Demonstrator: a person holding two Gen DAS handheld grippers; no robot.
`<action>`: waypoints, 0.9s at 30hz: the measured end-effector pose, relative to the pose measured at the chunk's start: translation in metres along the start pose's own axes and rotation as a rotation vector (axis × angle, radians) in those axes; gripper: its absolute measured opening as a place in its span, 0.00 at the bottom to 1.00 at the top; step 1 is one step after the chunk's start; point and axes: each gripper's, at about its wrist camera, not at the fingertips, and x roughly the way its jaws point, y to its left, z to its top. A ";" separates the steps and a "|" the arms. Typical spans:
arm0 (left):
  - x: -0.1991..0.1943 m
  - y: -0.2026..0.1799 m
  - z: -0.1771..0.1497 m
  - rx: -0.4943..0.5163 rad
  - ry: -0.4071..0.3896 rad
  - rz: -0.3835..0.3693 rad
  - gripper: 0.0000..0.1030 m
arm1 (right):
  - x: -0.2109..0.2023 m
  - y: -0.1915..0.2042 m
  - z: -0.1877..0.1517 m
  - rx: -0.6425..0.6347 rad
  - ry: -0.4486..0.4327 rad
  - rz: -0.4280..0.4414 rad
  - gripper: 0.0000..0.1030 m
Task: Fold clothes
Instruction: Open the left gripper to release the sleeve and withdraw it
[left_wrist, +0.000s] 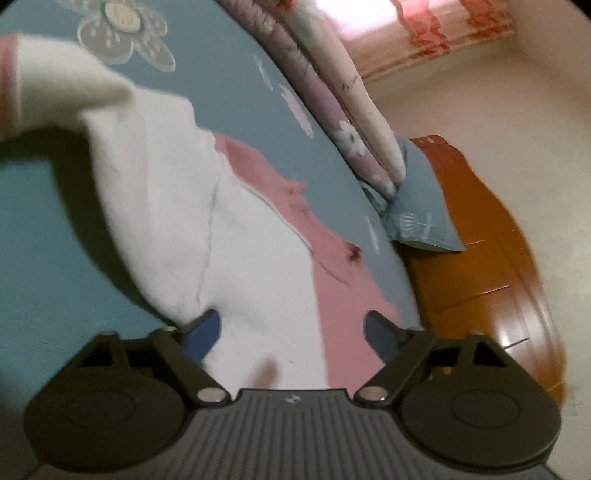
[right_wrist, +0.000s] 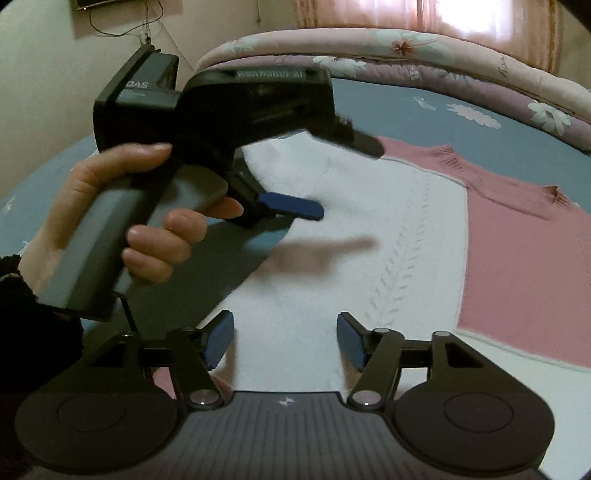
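A white and pink knitted sweater (left_wrist: 258, 280) lies spread on the blue flowered bedsheet (left_wrist: 229, 92). Its white sleeve (left_wrist: 66, 81), which has a pink cuff, rises off the sheet at the upper left and throws a shadow below. My left gripper (left_wrist: 291, 332) is open just above the white body, with nothing between its blue pads. In the right wrist view the sweater (right_wrist: 388, 229) fills the middle. There a hand (right_wrist: 122, 206) holds the left gripper (right_wrist: 332, 173), open over the white part. Lower in that view, my right gripper (right_wrist: 285, 339) is open over the white knit and grips nothing.
Folded quilts (right_wrist: 369, 55) in pink and purple lie along the far side of the bed. A blue pillow (left_wrist: 421, 206) leans against the orange wooden headboard (left_wrist: 487, 266). Pink curtains (left_wrist: 443, 33) hang at the window. A dark sleeve (right_wrist: 22, 325) shows at the left edge.
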 end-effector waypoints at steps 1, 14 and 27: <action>-0.001 -0.003 -0.001 0.019 -0.015 0.023 0.82 | 0.000 0.000 -0.001 0.002 -0.001 -0.001 0.67; -0.004 -0.056 -0.015 0.220 0.147 -0.020 0.91 | -0.001 -0.008 -0.010 0.027 0.015 -0.038 0.78; -0.009 -0.053 -0.020 0.188 0.178 0.071 0.91 | 0.009 -0.015 -0.022 0.036 0.013 -0.074 1.00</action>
